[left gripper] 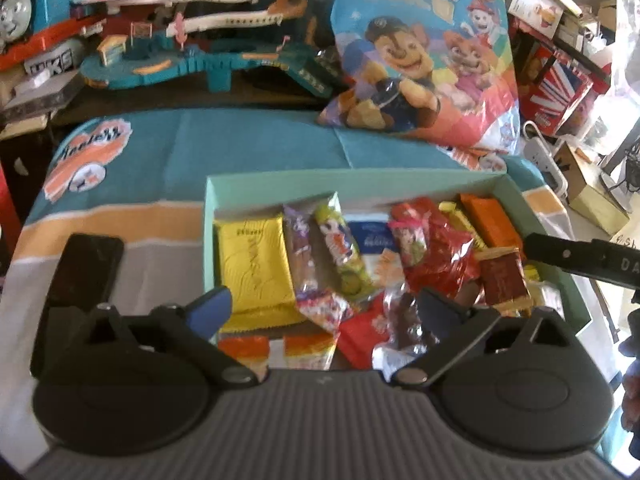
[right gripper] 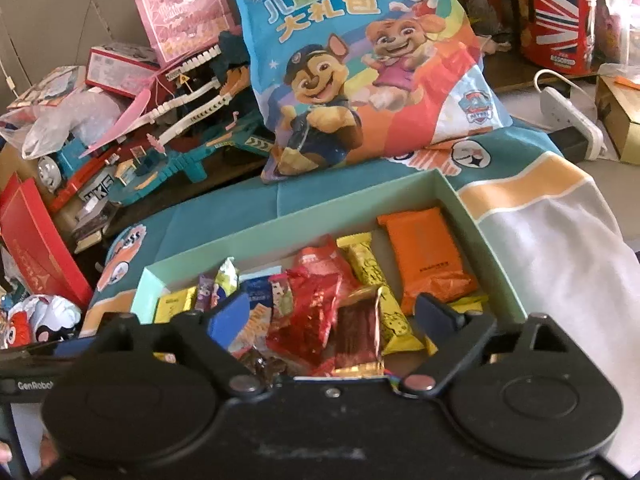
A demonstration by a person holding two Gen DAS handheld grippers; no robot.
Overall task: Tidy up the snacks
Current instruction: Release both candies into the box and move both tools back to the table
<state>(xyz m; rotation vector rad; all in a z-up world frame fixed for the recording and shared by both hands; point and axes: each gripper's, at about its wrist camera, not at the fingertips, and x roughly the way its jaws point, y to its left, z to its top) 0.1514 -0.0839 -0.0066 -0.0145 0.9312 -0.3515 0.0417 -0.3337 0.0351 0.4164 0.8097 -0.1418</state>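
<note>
A shallow mint-green box (left gripper: 352,182) lies on a teal, orange and white cloth and holds several wrapped snacks. Among them are a yellow packet (left gripper: 256,268), an orange packet (right gripper: 424,260), a crinkled red packet (right gripper: 308,312) and a dark red bar (left gripper: 502,280). My left gripper (left gripper: 320,304) hangs open over the box's near left part, with nothing between its fingers. My right gripper (right gripper: 328,308) is open too, above the near middle of the box (right gripper: 460,208), and pinches nothing. A large cartoon-dog snack bag (right gripper: 352,68) leans behind the box.
A black phone (left gripper: 86,272) lies on the cloth left of the box. Behind the table are a toy track set (left gripper: 200,52), a pink gift bag (right gripper: 184,12) and a red flag-printed tin (right gripper: 560,28). A white power strip (right gripper: 568,116) sits far right.
</note>
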